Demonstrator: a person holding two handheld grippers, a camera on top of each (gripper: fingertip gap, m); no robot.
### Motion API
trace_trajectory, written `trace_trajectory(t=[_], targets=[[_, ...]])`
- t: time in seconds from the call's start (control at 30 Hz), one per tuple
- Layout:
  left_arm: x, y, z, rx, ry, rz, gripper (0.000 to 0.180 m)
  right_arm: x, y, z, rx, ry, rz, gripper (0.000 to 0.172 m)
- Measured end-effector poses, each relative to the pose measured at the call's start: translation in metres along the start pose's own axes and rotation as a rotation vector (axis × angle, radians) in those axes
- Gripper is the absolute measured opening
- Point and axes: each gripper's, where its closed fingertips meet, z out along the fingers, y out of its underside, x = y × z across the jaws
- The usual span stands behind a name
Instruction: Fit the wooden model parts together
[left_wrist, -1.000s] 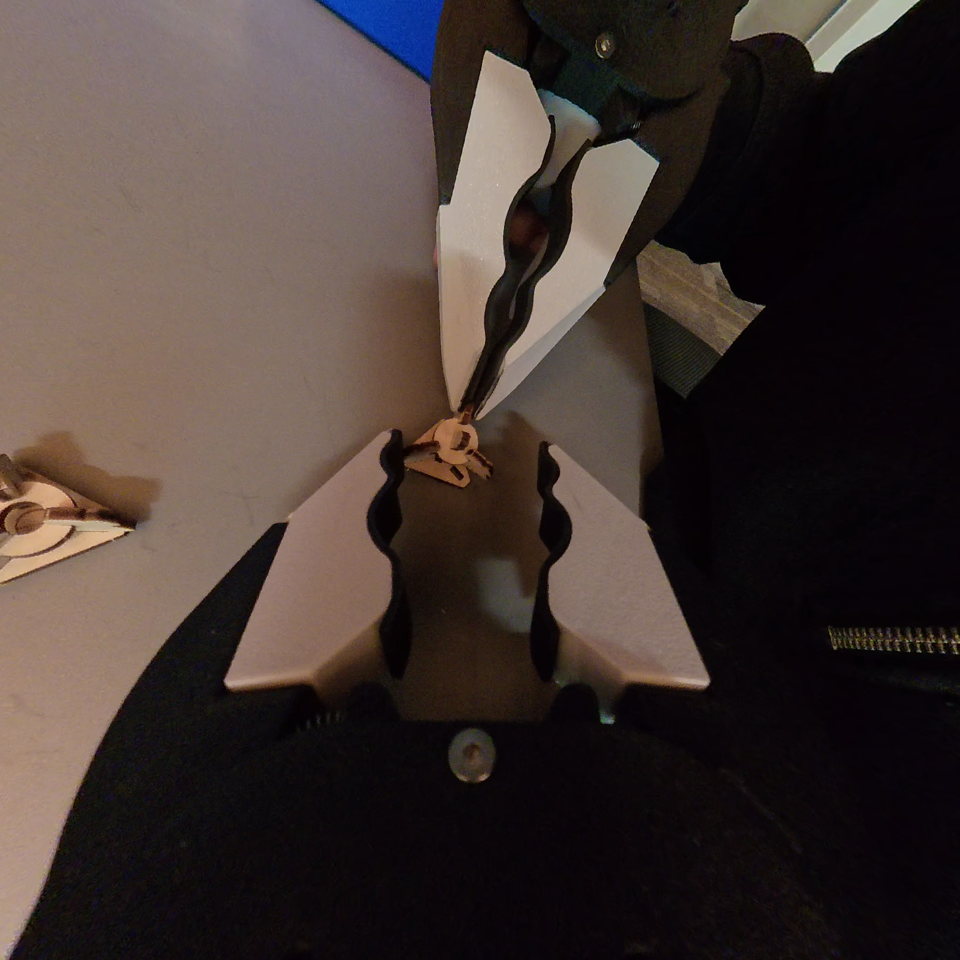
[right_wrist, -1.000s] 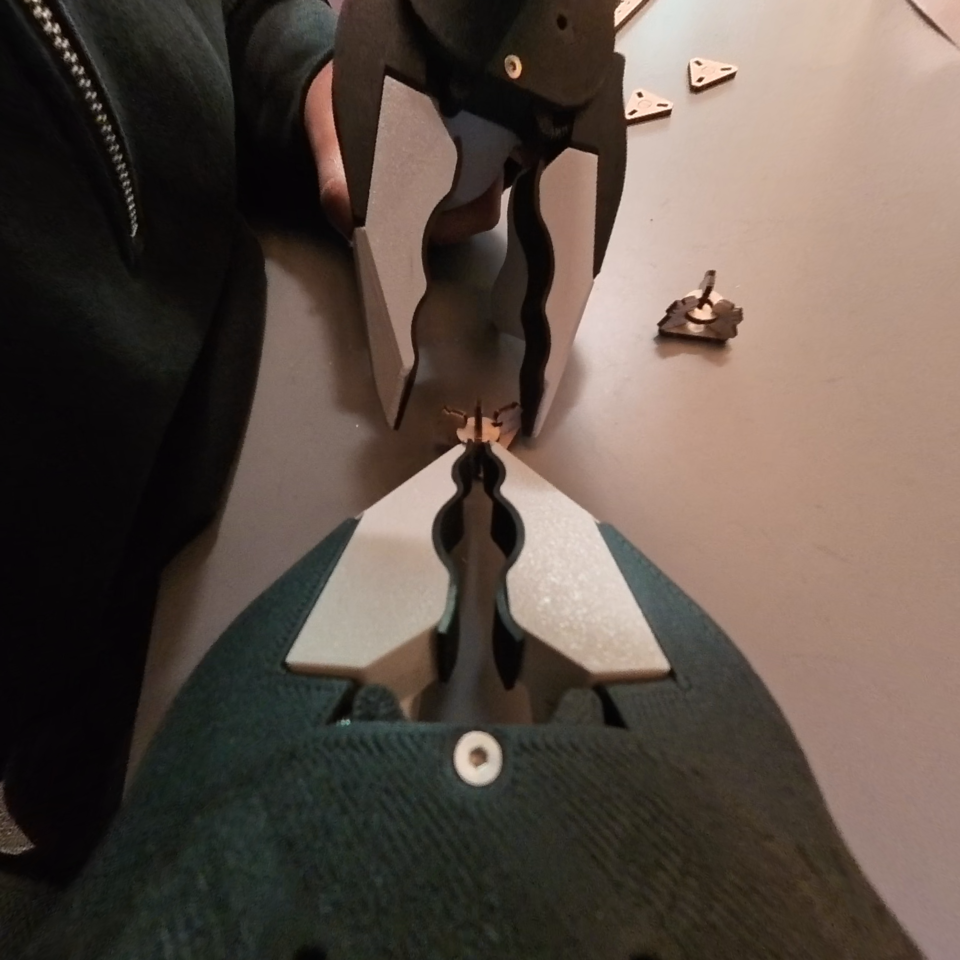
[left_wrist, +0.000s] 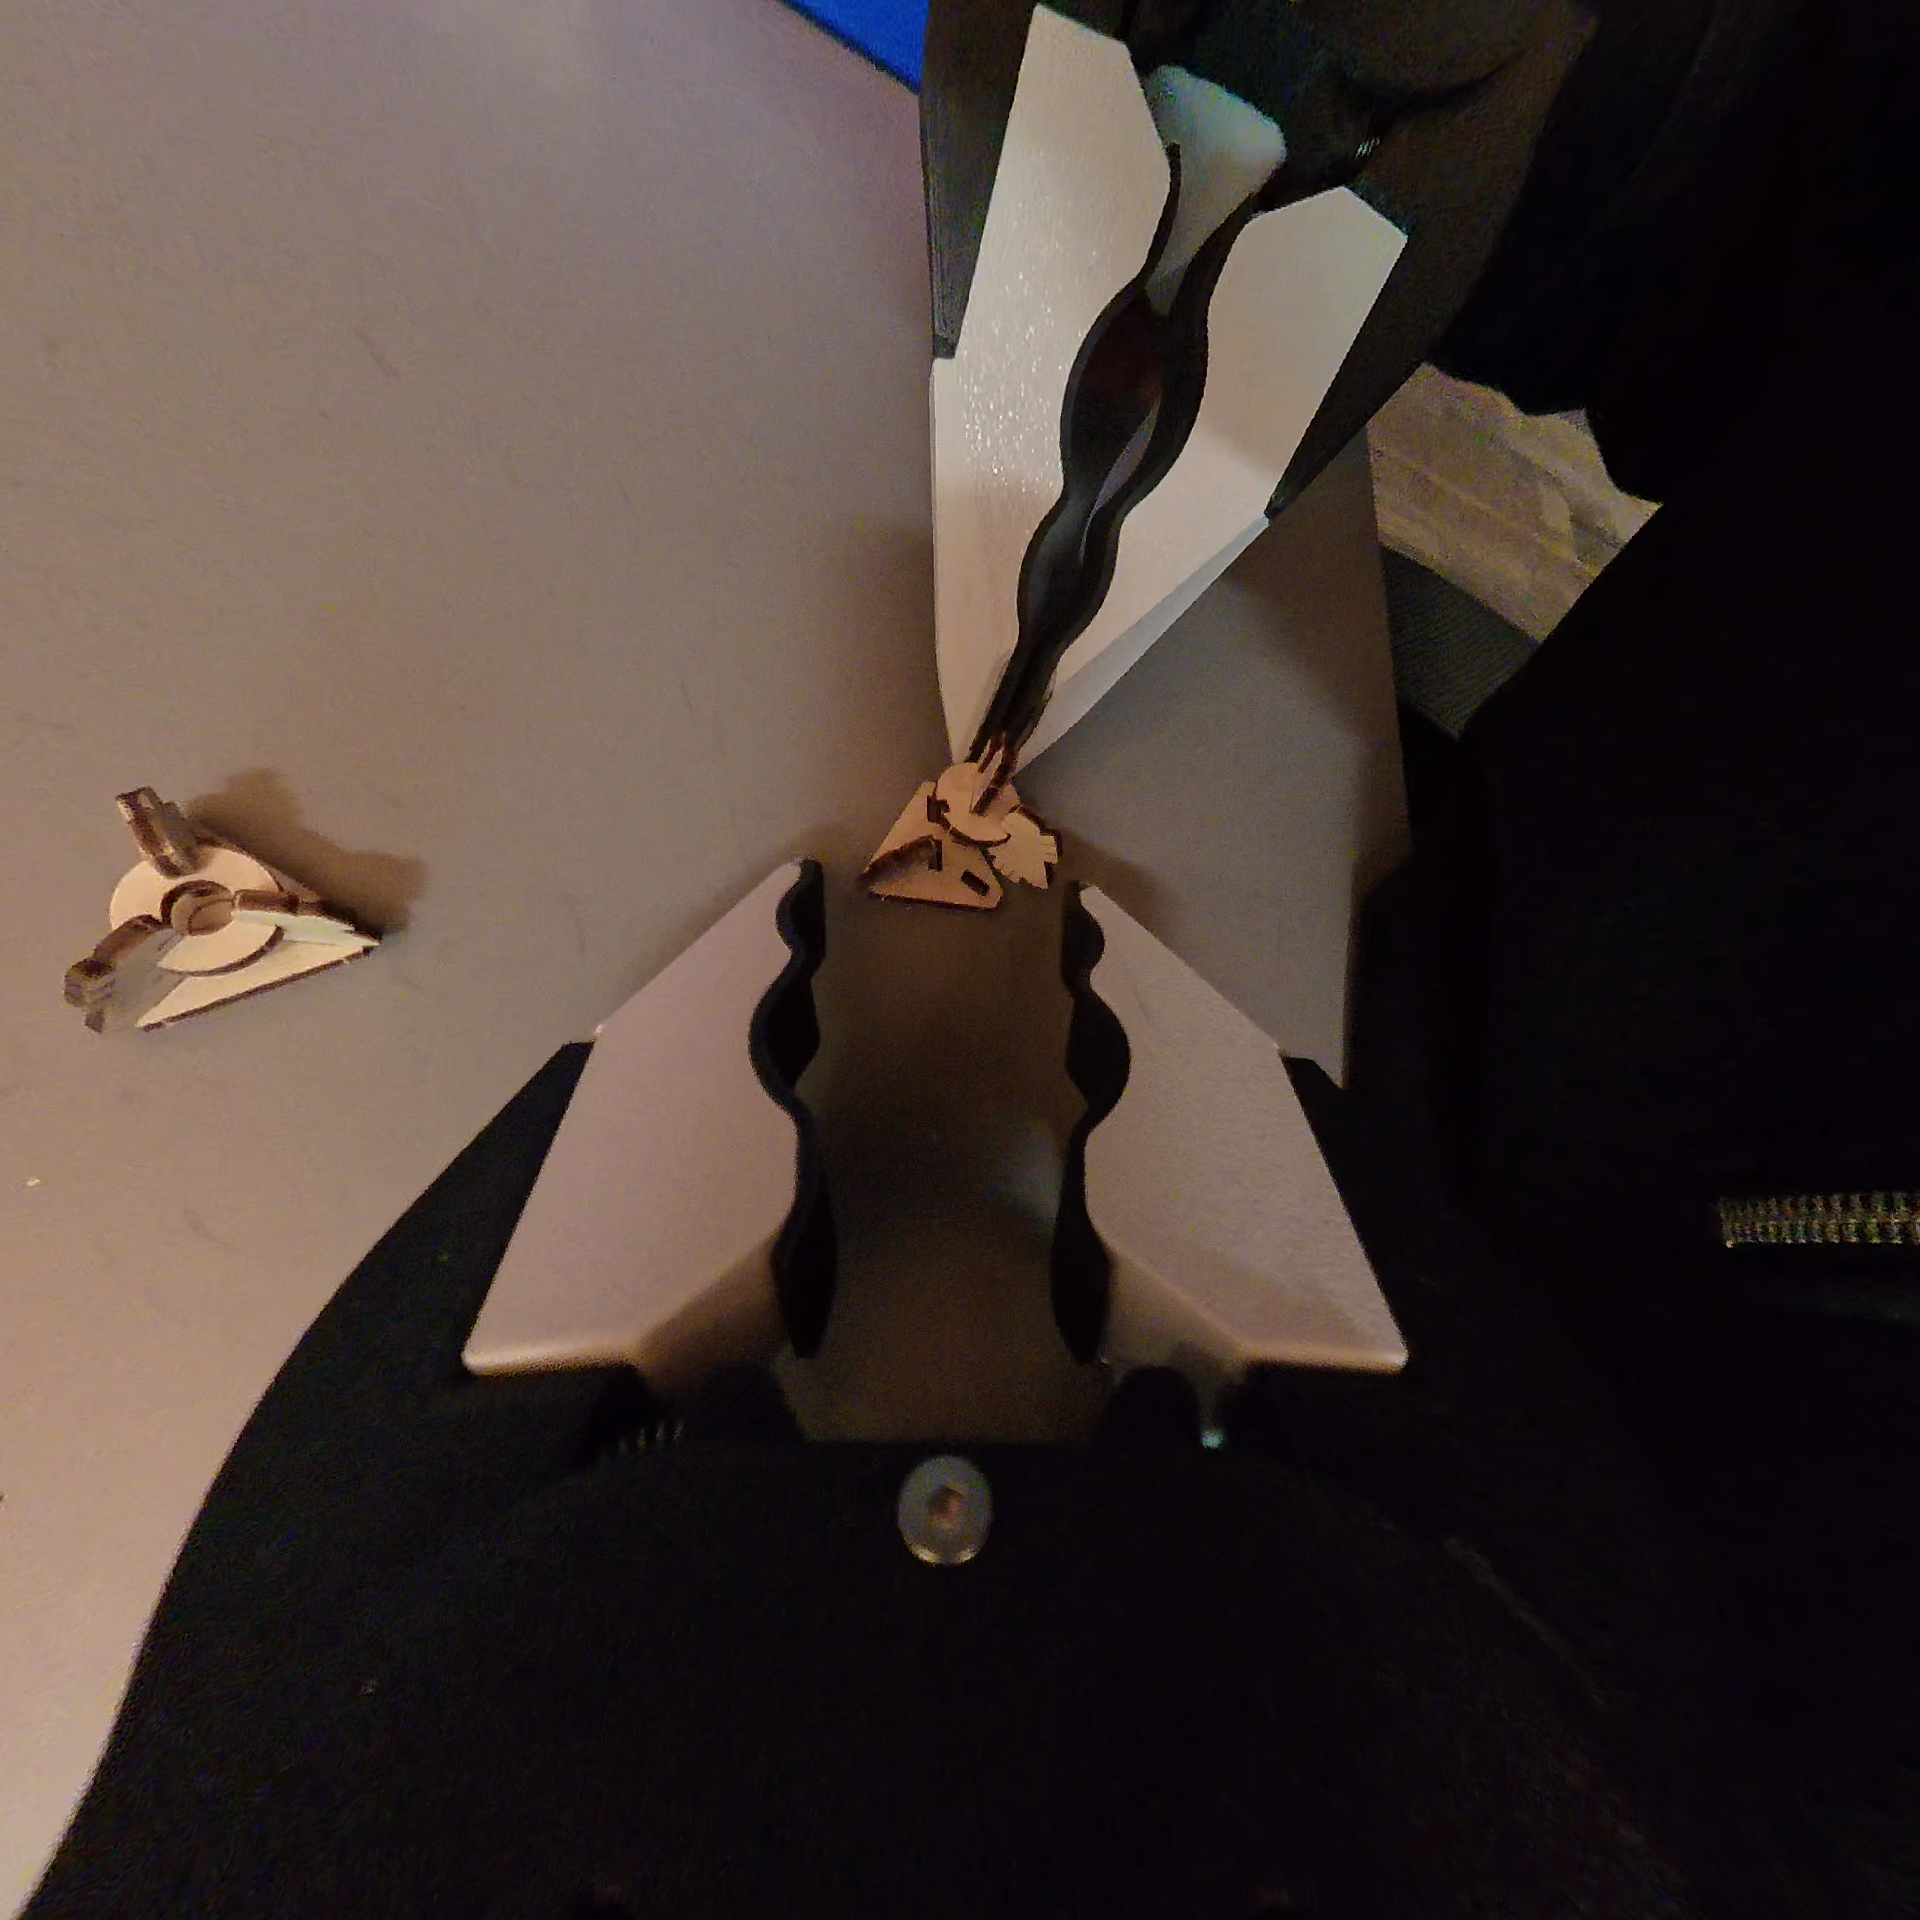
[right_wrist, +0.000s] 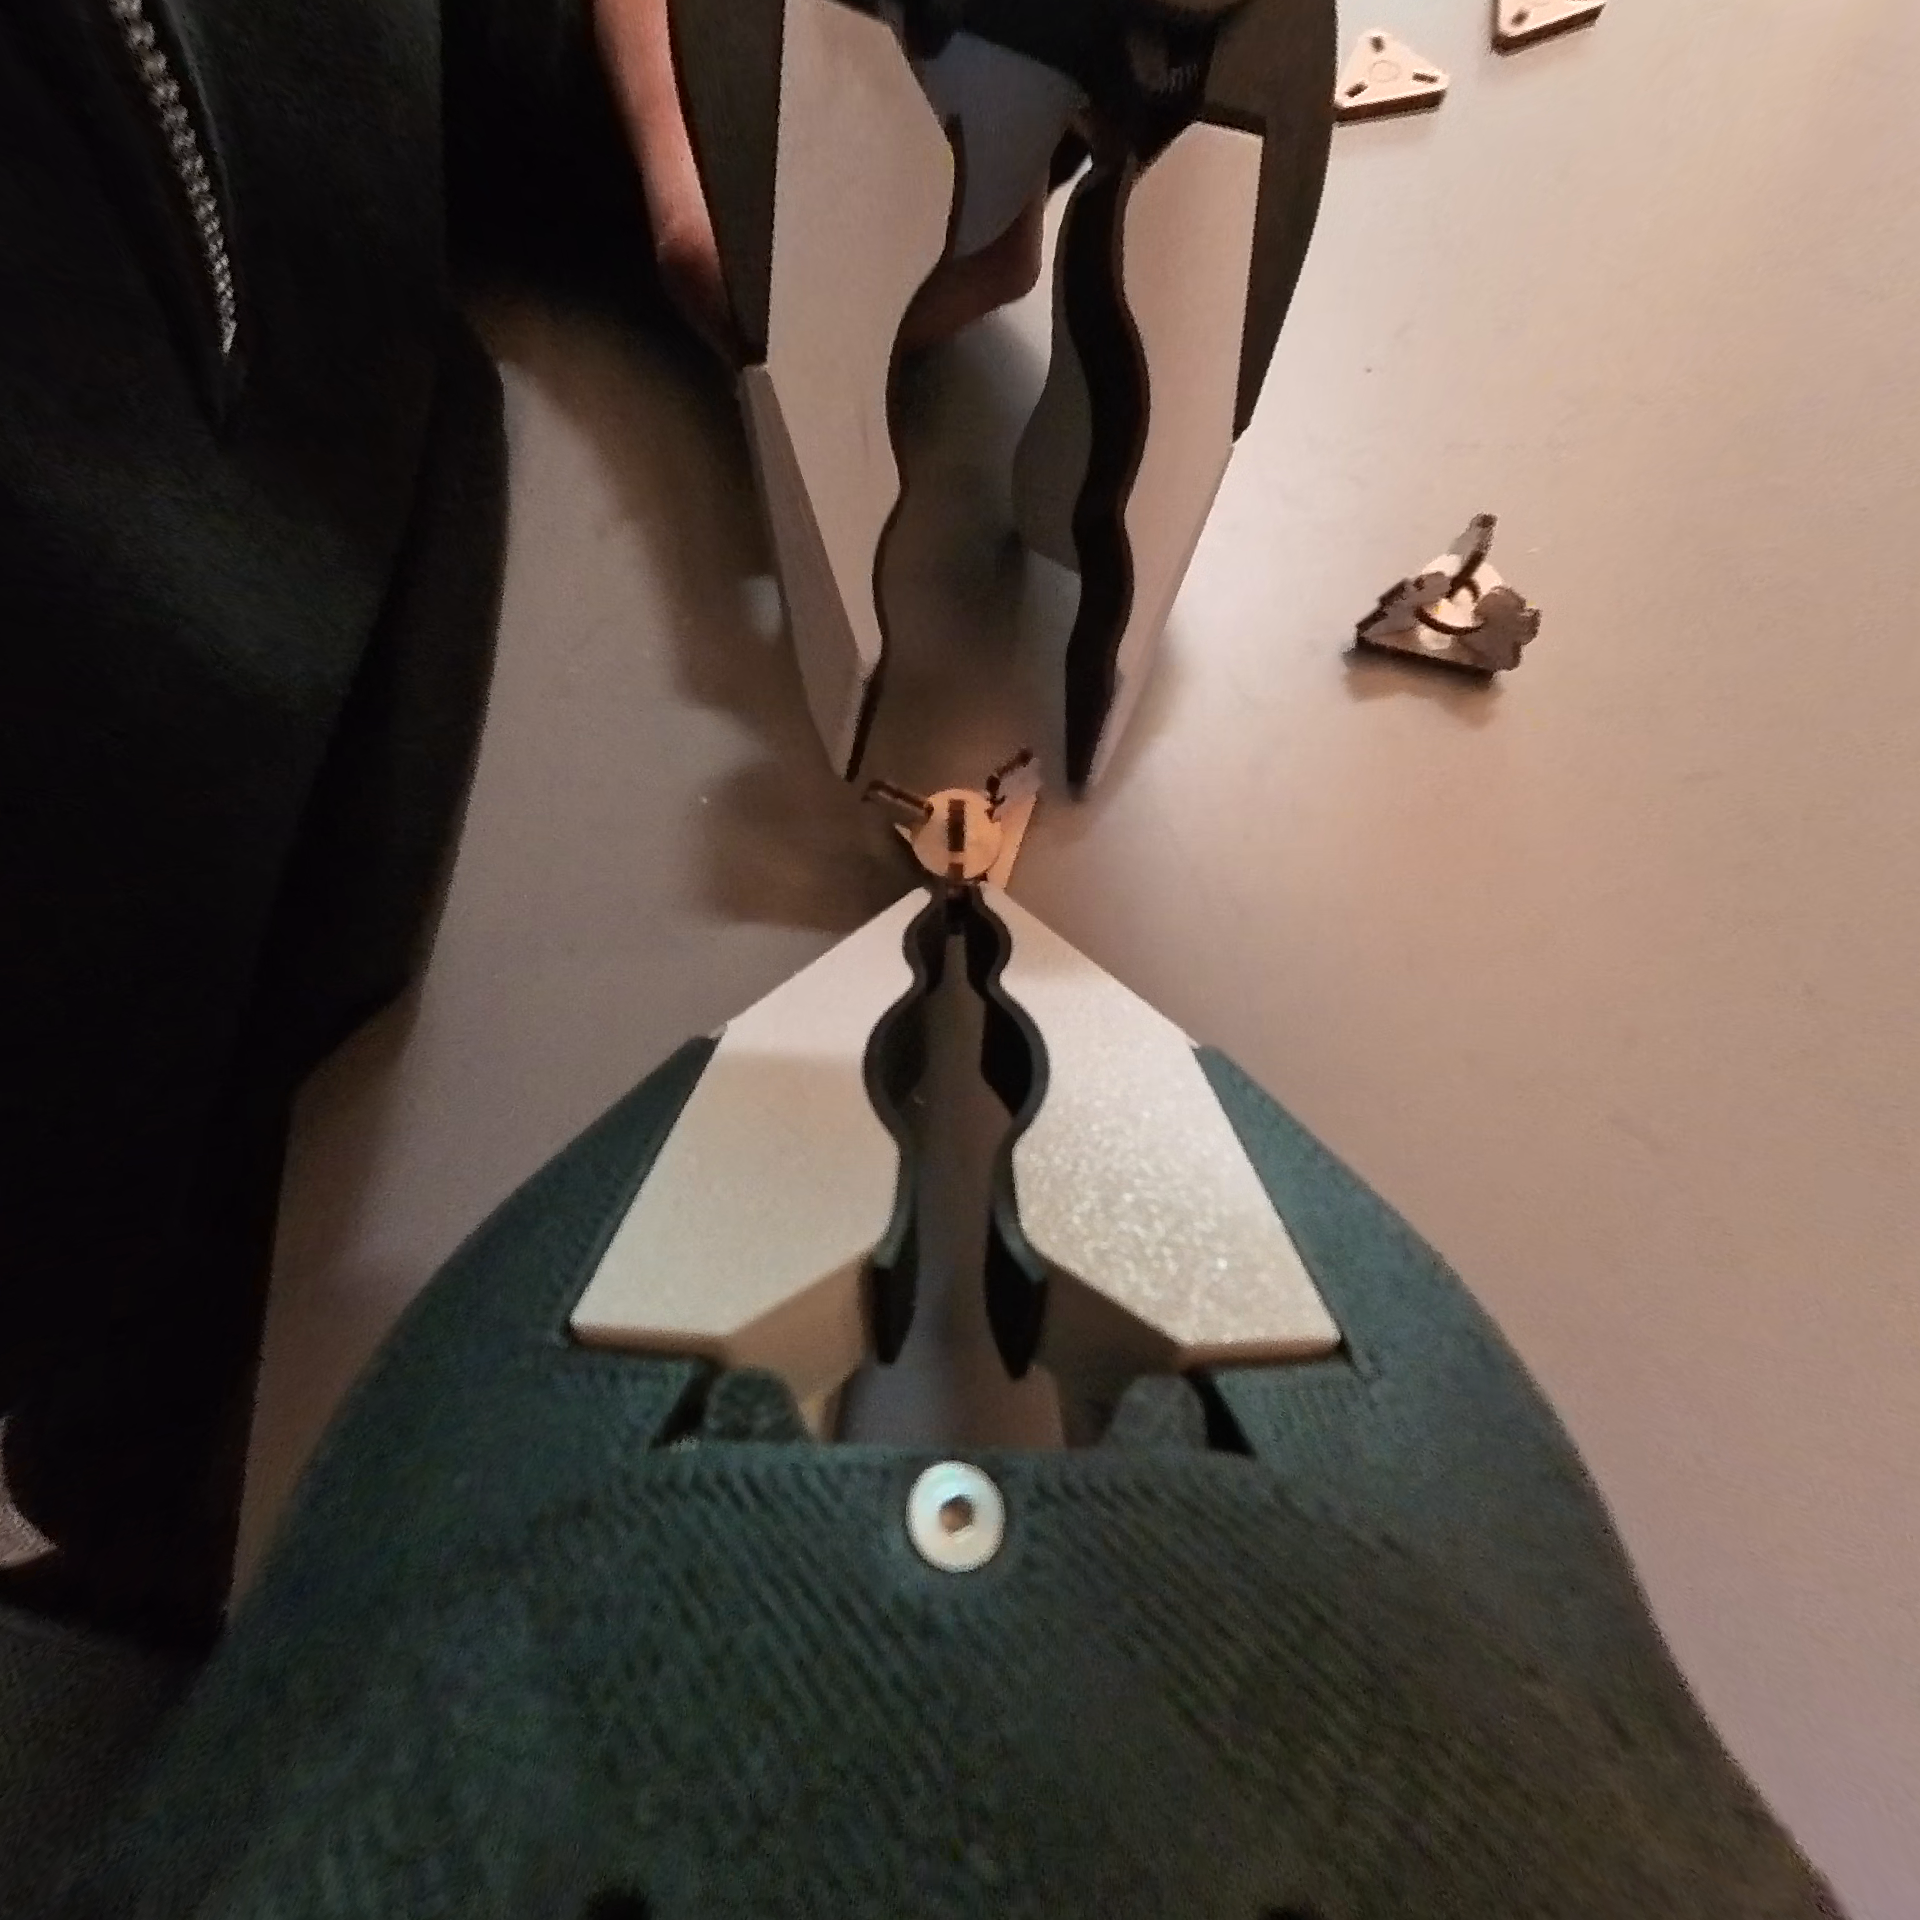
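Between the two claws, on the grey desk (left_wrist: 416, 436), lies a small wooden assembly (left_wrist: 961, 847): a flat triangular plate with a round disc on top, a thin upright tab through the disc and small arms poking out at the sides.

Nearest in the left wrist view, the left claw (left_wrist: 940, 883) stands spread, its fingers (left_wrist: 800, 935) either side of a gap with bare desk between them. The assembly sits just beyond the fingertips, touching neither pad as far as shows.

From the far side the right claw (left_wrist: 992, 753) comes down with its jaws pressed together, the tips pinching the thin tab that stands up from the disc. The right wrist view shows the same: right claw (right_wrist: 951, 899) closed on the edge of the tab, the disc (right_wrist: 954, 831) just past its tips, and the left claw (right_wrist: 961, 769) open beyond it, one fingertip on each side of the assembly.

Farther off to the left in the left view, a second assembly (left_wrist: 208, 920) of the same kind lies alone on the desk; it shows in the right view too (right_wrist: 1449, 608). Two plain triangular plates (right_wrist: 1387, 73) lie at the far edge of the right view. A dark zipped jacket (right_wrist: 156, 416) fills the side.
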Motion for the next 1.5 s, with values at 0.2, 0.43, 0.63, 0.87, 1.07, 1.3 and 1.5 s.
trace_trajectory(t=[0.2, 0.43, 0.63, 0.87, 1.07, 1.3, 1.5], targets=[[0.0, -0.0005, -0.0037, 0.026, 0.004, -0.033, 0.043, -0.0006, 0.001, -0.0003, -0.066, -0.02, -0.054, 0.001], [0.0057, -0.0016, -0.0055, 0.061, 0.013, -0.058, 0.046, -0.0001, 0.0006, 0.0002, -0.146, -0.05, -0.133, 0.001], [0.0054, -0.0006, -0.0041, 0.052, 0.015, -0.068, 0.044, 0.0036, 0.0003, 0.0027, -0.174, -0.059, -0.163, 0.001], [0.0058, 0.0005, -0.0023, 0.039, 0.021, -0.069, 0.042, 0.0032, 0.0002, 0.005, -0.193, -0.077, -0.192, 0.001], [0.0046, 0.0003, -0.002, 0.038, 0.014, -0.073, 0.04, 0.0034, -0.0001, 0.0054, -0.202, -0.087, -0.198, 0.001], [0.0038, 0.0009, -0.0001, 0.025, -0.009, -0.05, 0.04, 0.0031, -0.001, 0.0041, -0.195, -0.079, -0.188, 0.001], [0.0013, 0.0011, 0.0009, 0.018, -0.035, -0.041, 0.035, 0.0028, 0.0003, 0.0046, -0.185, -0.08, -0.152, 0.001]])
